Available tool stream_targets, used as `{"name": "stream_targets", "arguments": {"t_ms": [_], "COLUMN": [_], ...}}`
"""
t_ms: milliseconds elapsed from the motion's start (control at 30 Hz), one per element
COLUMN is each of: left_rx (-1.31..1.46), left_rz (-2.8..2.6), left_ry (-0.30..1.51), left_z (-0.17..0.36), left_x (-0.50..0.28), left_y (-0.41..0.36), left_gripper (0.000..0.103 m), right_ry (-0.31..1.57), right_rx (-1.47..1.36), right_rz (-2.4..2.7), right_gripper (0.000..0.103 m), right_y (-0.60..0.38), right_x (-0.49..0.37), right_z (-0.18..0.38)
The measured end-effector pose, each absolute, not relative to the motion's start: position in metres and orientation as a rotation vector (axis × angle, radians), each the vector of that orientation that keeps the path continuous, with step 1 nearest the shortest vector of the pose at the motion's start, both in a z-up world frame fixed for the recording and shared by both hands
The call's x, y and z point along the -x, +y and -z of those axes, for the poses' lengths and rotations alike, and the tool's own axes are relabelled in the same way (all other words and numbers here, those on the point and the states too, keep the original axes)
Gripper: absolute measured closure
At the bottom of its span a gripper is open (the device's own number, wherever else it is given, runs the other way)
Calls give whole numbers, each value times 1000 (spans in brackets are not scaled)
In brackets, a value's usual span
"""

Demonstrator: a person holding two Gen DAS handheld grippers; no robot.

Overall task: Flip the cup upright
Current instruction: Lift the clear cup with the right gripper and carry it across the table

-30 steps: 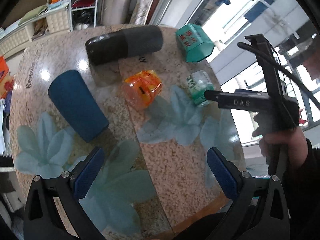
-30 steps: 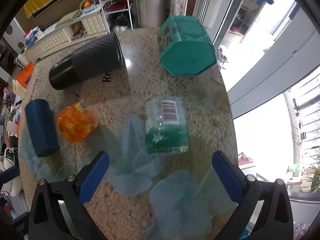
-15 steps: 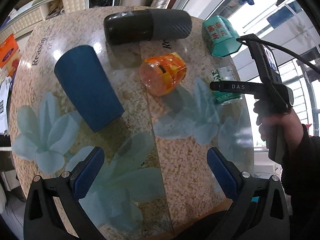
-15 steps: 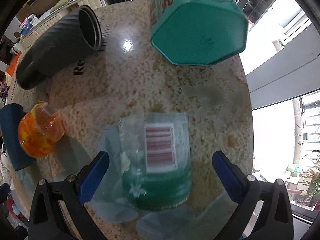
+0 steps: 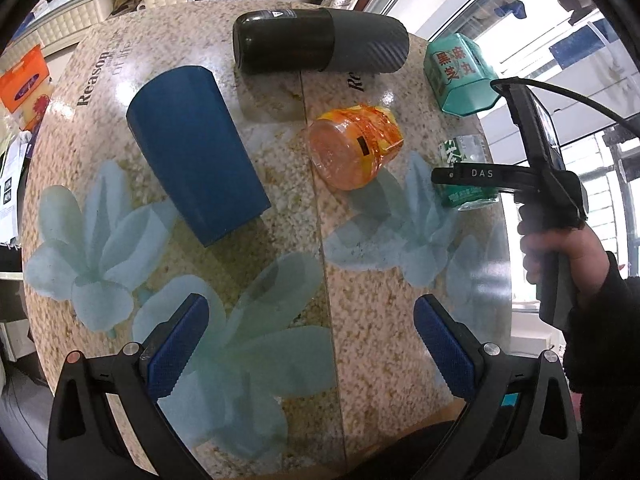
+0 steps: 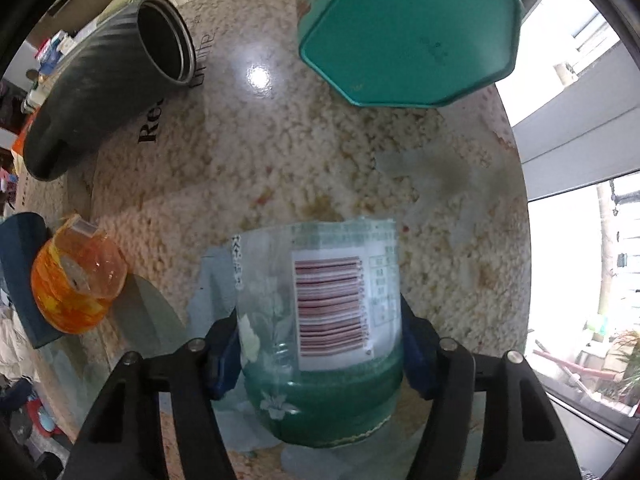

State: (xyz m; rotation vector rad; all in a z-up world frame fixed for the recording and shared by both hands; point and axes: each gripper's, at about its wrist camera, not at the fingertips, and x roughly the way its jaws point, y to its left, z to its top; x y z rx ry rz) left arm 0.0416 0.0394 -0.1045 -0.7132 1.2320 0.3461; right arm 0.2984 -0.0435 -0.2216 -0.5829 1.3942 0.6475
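Left wrist view: the left tool (image 5: 310,344) hangs wide open above the counter (image 5: 380,320), holding nothing. Near its far right edge the clear green-labelled cup (image 5: 464,176) lies on its side, beside an orange jar (image 5: 354,146); the right tool is reaching over it.

Right wrist view: the right tool (image 6: 320,350) has its blue pads against both sides of the cup (image 6: 320,336), gripping it. The grasp step looks done; next comes lifting and rotating it upright, clear of the teal tin (image 6: 408,28).
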Motion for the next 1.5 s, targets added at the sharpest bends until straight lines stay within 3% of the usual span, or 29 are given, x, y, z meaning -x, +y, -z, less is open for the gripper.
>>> {"name": "stream_targets", "arguments": {"t_ms": [767,1500], "left_rx": [607,545], "left_rz": [-332,-287], "left_ry": [1213,1299], "left_z": [90,118], "left_x": [15,54], "left_y": [44,38], "left_gripper": [0,0], "right_ry": [1362,1449], "right_rx": [474,527], "right_rz": [-756,-696], "right_gripper": [40,40], "right_y": [-92,-99], "right_x": [-144,-40], "right_z": [157,229]}}
